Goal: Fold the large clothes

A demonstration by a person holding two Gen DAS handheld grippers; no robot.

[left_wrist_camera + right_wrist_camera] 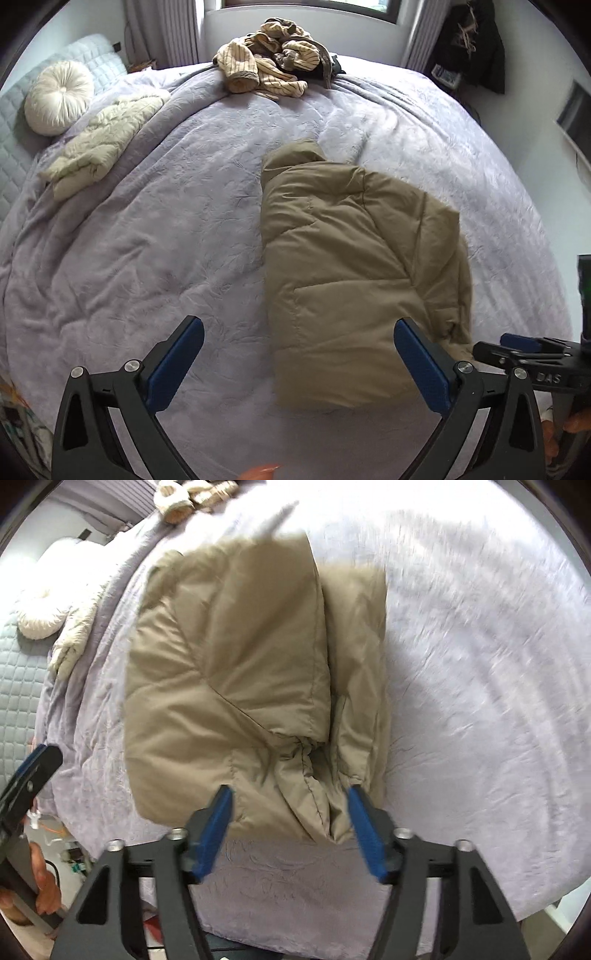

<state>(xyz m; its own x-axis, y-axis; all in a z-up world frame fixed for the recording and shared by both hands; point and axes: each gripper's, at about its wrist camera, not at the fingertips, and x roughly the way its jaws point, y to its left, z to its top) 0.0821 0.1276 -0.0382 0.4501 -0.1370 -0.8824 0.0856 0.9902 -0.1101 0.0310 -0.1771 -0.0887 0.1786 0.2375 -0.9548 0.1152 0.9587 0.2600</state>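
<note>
Left wrist view
Jacket: the tan puffer jacket [354,266] lay folded on the bed, centre toward 4 o'clock.
Left gripper: the left gripper [299,365] hovered at 6 o'clock, fingers wide apart, holding nothing.
Handling: likely light, soft, springy and slippery.
Surface: the lavender quilt [147,240] was soft and creased.
Room: striped clothes [269,62] at 12 o'clock, a cream jacket [103,147] and round cushion [59,96] at 10 o'clock.

Right wrist view
Jacket: the jacket lay centre-left, sleeve folded across.
Right gripper: the right gripper [290,805] had fingers apart either side of the near hem, not clamped.
Hold: the bunched hem at 6 o'clock looked best.
</note>
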